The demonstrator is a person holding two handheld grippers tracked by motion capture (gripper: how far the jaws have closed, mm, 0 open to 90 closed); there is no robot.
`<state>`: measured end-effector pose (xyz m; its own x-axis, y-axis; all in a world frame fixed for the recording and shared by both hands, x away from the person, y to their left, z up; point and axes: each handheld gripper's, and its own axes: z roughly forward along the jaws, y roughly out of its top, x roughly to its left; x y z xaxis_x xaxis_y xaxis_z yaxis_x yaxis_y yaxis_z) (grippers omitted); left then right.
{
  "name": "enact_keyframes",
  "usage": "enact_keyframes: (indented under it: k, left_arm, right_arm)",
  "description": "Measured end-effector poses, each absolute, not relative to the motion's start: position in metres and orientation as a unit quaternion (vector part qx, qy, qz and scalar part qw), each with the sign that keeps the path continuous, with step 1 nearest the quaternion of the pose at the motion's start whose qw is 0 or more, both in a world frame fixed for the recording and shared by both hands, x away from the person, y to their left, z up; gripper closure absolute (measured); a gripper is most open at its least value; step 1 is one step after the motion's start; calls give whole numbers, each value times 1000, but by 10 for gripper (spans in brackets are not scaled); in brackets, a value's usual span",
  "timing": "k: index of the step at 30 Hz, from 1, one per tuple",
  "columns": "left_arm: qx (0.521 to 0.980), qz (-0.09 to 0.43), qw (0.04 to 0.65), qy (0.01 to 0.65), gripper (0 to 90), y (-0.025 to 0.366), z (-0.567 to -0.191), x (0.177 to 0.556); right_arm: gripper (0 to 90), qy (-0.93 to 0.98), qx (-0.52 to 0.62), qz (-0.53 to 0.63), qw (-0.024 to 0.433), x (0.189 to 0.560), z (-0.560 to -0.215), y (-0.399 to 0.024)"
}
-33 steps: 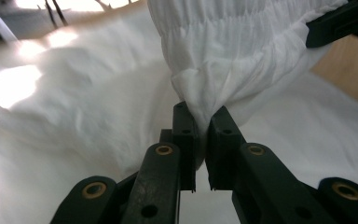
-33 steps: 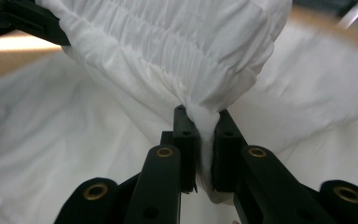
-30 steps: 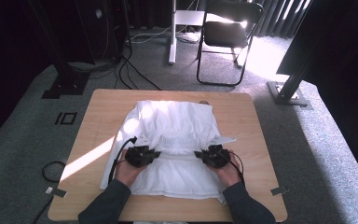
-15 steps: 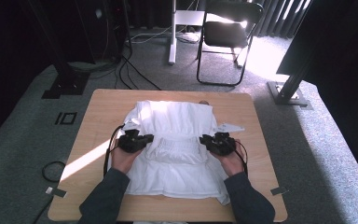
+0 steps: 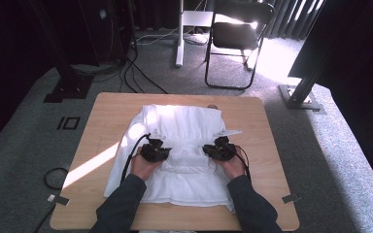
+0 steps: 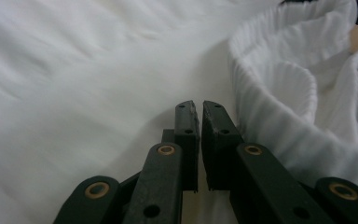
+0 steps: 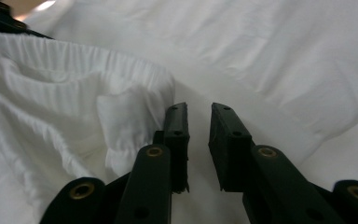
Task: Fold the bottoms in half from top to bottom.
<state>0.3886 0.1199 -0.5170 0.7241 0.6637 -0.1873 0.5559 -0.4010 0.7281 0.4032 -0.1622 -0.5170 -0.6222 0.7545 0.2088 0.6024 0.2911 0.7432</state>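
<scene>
Broadly, a light wooden bench [image 5: 102, 116] carries a rumpled white cloth garment [image 5: 184, 126] spread across its middle, its ribbed gathered hem bunched between the two hands. Left tongs [image 6: 199, 109] rest on the cloth at the garment's left side, pressed nearly together with nothing between them. Right tongs [image 7: 199, 114], at its right side, stand narrowly parted, empty, beside the gathered hem.

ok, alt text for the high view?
A person's two hands, each holding a black claw, left claw and right claw, rest on a white garment spread across a wooden table; a folding chair stands beyond.
</scene>
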Motion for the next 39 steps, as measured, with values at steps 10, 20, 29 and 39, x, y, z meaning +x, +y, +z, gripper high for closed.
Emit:
enact_keyframes:
  k: [10,20,29,39]
  left_arm:
    - [866,59,394,302,810,120,-535,335]
    - [846,110,410,321,709,136,-517,343]
    - [819,189,382,385,622,137,-503,431]
    - [810,163,368,426,617,143,-546,450]
  right_arm:
    - [702,800,361,464,116,357,-484,-169]
    - [728,860,338,368,103,326,-546,-140]
    - [554,801,393,412,188,403,-502,-153]
    - [523,796,449,372,164,459,-552,-146]
